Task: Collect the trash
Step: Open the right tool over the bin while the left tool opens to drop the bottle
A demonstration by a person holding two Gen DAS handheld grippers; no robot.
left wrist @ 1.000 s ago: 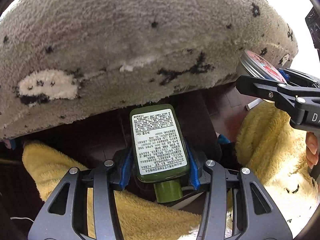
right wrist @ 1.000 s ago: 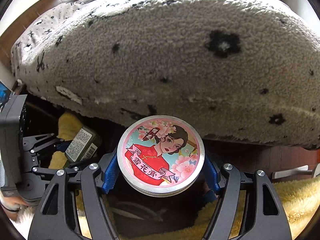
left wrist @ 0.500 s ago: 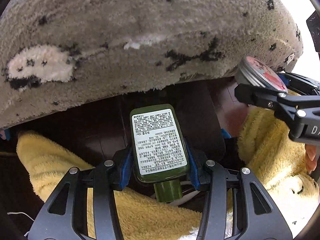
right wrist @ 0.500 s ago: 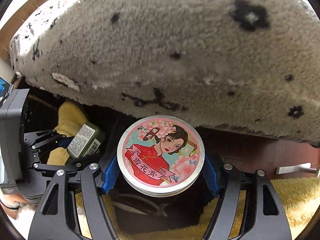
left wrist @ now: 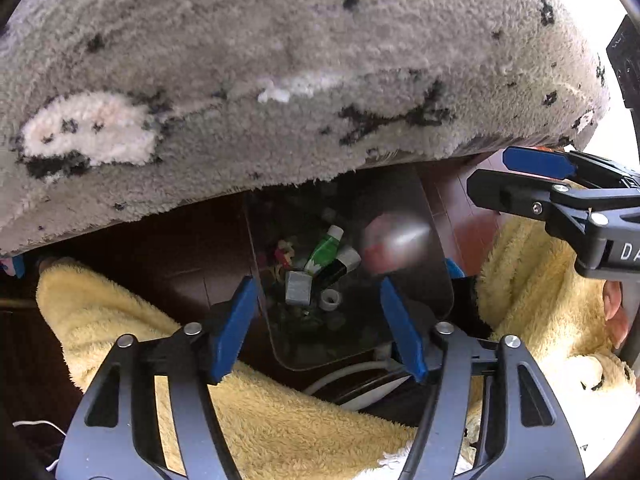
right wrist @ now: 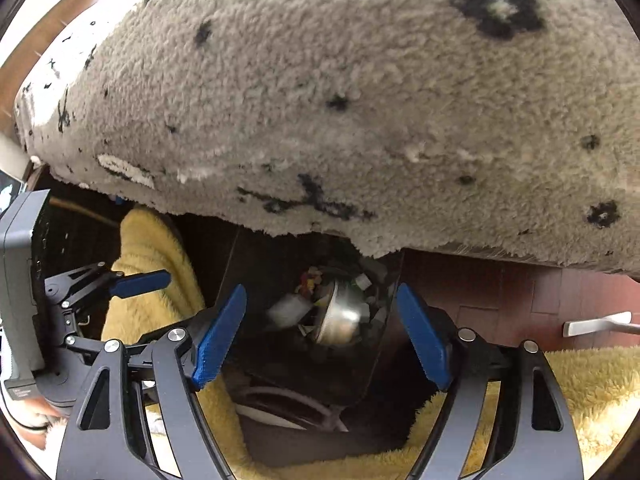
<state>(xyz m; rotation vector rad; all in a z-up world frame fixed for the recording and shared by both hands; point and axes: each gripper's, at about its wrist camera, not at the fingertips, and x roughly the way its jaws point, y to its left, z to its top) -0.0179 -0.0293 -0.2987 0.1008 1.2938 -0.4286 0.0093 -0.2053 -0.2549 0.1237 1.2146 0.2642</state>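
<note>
**Drop step: both loads released into bin**

Left gripper [left wrist: 316, 316]: jaws apart, empty. Right gripper [right wrist: 320, 338]: jaws apart, empty. Tin [right wrist: 340, 314]: blurred, inside bin [right wrist: 380, 344], among bottles [left wrist: 326, 250]. Bin stands under blanket [right wrist: 360, 100] edge. Next: withdraw, seek further trash.

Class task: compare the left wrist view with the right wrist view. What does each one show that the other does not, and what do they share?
Only the left wrist view shows the green tube with a white cap in the dark plastic bin.

Only the right wrist view shows the grey flat bar on the red-brown floor.

Both show the grey fleecy spotted blanket, the bin, the blurred round metal tin and both grippers, left gripper and right gripper, jaws open.
</note>
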